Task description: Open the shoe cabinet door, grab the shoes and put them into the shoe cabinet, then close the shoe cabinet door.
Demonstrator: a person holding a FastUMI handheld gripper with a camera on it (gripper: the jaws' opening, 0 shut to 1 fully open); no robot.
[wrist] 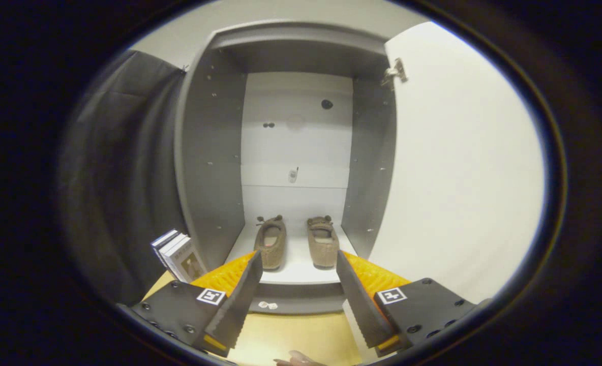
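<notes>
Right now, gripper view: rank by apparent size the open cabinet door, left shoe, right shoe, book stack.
1. Open cabinet door, by far the largest.
2. Left shoe and right shoe: look alike, no ranking.
3. Book stack: close to the shoes, and nearer the camera, so unsure.
Gripper open, empty.

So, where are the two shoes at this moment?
In the gripper view, the two shoes stand side by side on the bottom shelf inside the open shoe cabinet, just beyond the open fingers, with the door swung out on the right.
</notes>
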